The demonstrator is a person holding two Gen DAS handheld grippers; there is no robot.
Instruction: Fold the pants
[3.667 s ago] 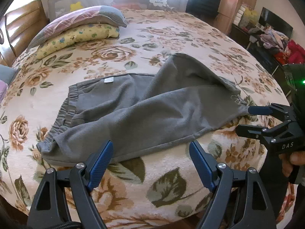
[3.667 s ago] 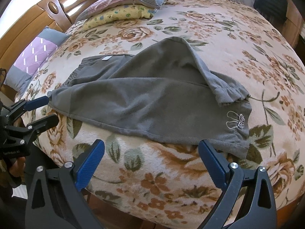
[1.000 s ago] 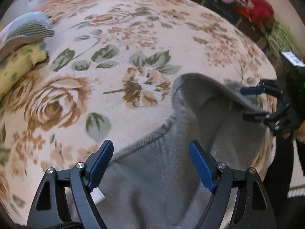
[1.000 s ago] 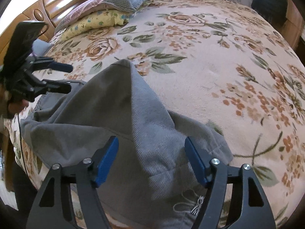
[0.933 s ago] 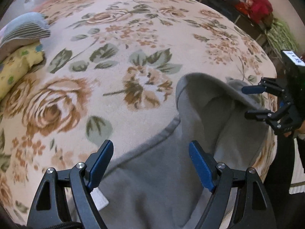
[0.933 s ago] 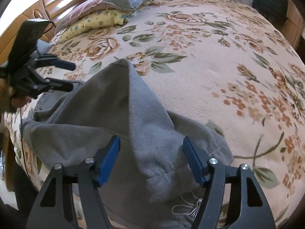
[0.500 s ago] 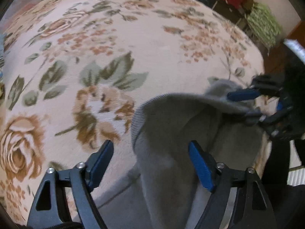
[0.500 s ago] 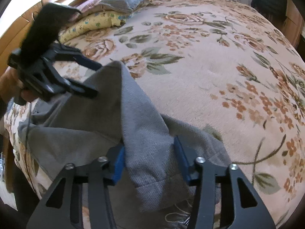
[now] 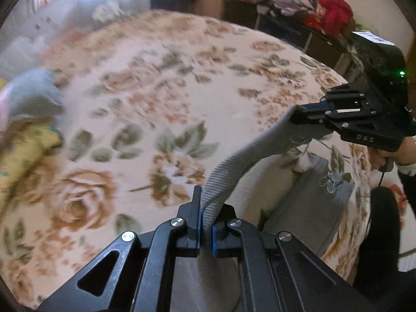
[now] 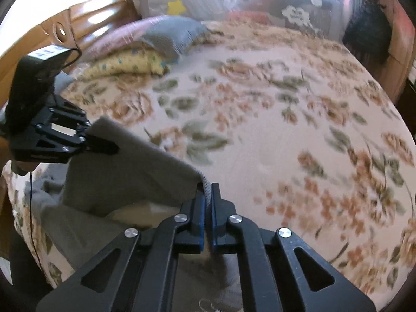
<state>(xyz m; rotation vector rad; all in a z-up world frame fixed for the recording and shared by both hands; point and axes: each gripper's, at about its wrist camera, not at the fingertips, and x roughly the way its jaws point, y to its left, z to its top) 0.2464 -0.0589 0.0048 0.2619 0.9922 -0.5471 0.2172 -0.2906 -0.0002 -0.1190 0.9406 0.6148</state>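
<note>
The grey pants (image 9: 309, 208) lie on the floral bed; one leg's ribbed cuff (image 9: 234, 161) is lifted and stretched between both grippers. My left gripper (image 9: 205, 218) is shut on one end of the cuff. My right gripper (image 10: 206, 202) is shut on the other end, and it also shows in the left wrist view (image 9: 301, 115). The left gripper shows in the right wrist view (image 10: 109, 147), clamped on the grey fabric (image 10: 130, 171). The other leg, with a small embroidered bow (image 9: 329, 179), lies flat below.
The floral bedspread (image 10: 286, 130) stretches far ahead. Pillows (image 10: 145, 49) sit by the wooden headboard (image 10: 85, 23). A dark shelf with piled clothes (image 9: 312, 2) stands beyond the bed's far side. The bed edge is near me.
Both grippers have closed on the upper leg's cuff and lifted it off the bed. Half a second ago both were open around the fabric.
</note>
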